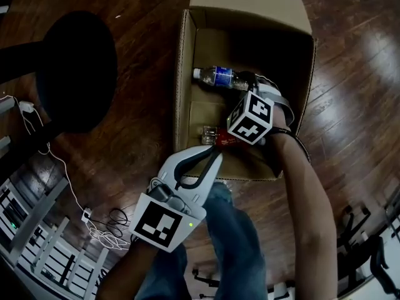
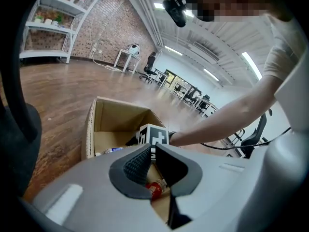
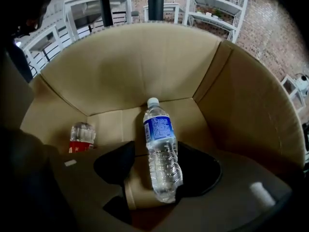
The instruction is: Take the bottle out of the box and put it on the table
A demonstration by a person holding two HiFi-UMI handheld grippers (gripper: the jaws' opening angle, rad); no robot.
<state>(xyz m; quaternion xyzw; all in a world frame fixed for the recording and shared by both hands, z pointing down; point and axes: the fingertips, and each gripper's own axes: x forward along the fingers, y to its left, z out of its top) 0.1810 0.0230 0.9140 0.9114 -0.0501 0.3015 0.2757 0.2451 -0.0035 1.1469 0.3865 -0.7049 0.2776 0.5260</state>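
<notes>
With the blue-labelled bottle (image 3: 159, 144) lying on the floor of the box (image 3: 120, 66) between the 2 open jaws of the right tool (image 3: 157, 168), it is better to lower a little more and then close on the bottle's middle; the left tool (image 2: 153, 151), jaws together, holds nothing.

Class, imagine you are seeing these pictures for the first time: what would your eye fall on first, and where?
An open cardboard box on the wooden floor, with a blue-label bottle lying inside. The right gripper reaches down into it, jaws open either side of that bottle.
</notes>
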